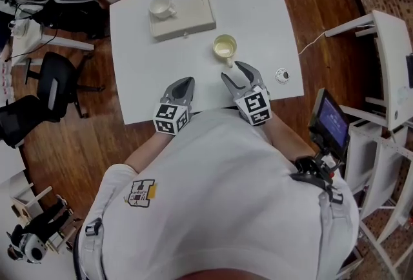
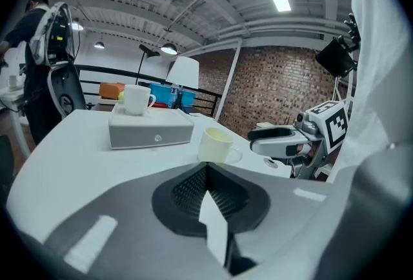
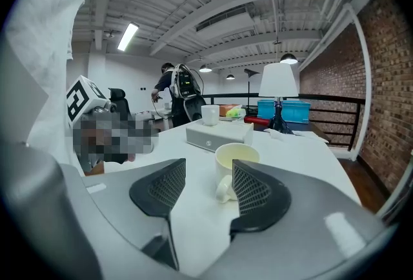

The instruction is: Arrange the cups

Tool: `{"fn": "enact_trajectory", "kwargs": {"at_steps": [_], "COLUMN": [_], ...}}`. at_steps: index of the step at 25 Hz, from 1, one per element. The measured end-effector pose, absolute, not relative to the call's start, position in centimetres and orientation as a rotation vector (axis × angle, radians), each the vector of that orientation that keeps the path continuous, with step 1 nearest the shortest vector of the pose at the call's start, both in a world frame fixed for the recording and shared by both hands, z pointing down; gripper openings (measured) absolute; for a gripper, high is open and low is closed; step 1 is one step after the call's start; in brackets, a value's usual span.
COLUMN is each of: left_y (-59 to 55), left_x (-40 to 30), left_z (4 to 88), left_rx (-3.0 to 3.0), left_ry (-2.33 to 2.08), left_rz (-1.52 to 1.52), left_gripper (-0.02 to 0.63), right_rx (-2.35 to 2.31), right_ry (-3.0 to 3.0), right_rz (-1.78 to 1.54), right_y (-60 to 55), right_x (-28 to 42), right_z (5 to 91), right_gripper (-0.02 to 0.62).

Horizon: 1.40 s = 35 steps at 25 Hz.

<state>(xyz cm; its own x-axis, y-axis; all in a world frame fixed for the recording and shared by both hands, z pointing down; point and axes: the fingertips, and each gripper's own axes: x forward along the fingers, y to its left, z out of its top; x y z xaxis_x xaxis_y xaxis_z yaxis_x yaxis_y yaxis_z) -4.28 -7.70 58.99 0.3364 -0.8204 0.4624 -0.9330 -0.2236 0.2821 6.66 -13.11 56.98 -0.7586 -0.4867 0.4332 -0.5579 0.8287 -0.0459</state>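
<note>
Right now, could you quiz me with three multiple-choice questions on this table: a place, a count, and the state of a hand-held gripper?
1. Where does the white cup stand?
A. on the grey box
B. on the floor
C. between a gripper's jaws

2. How many cups are in sight?
A. one
B. two
C. four

3. The right hand-held gripper has its jaws:
A. apart
B. clamped on the white cup
C. out of sight

Answers: 1 A, it sits on the box's corner. 2 B, the white one and a cream cup. 3 A, its own view shows a gap between them.
</note>
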Motion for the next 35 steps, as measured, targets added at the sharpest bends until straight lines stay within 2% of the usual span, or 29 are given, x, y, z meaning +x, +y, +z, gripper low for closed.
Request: {"fn": "enact_trajectory", "kwargs": {"at_steps": [5, 8, 15, 18, 21, 23, 31, 35], "left_y": [-7.1, -6.3, -4.4, -4.5, -3.9, -3.6, -4.0, -3.7], "left_x": [-5.2, -6.3, -8.3, -8.4, -8.0, -7.8, -5.6, -5.5], "left_z": [59.4, 59.8, 60.6, 60.9, 60.9, 61.0, 60.9, 60.9], "left_rx": [2.103, 2.108, 2.077, 2.038, 1.994, 1.969, 1.928, 1.911], "left_ry": [-1.496, -1.468, -1.45, -1.489, -1.53, -1.554, -1.604, -1.643], "left_rz": [0.307, 0.32, 0.347, 0.37, 0.388, 0.388, 0.439, 0.446], "left_gripper": [-0.003, -0.003, -0.003, -0.003, -0.003, -0.003, -0.003, -0.003], "right_rx": [0.895, 1.013, 1.004, 0.902, 0.785, 0.699, 0.171, 0.087], "right_ry": [-2.481, -2.362, -2.3, -2.302, -2.281, -2.291, -2.409, -2.425], "right_rz": [0.221, 0.232, 0.201, 0.151, 0.099, 0.074, -0.118, -0.141], "right_y": [-13.9, -15.1, -20.0, -22.2, -22.7, -22.3, -21.2, -20.9], "right_x": [7.2, 7.8, 5.1, 3.9, 3.6, 3.4, 3.2, 3.2], "right_z": [58.8, 60.7, 62.0, 62.8, 63.9, 64.1, 64.1, 64.0], "right_gripper": [0.224, 0.254, 0.45, 0.499, 0.495, 0.454, 0.449, 0.448]}}
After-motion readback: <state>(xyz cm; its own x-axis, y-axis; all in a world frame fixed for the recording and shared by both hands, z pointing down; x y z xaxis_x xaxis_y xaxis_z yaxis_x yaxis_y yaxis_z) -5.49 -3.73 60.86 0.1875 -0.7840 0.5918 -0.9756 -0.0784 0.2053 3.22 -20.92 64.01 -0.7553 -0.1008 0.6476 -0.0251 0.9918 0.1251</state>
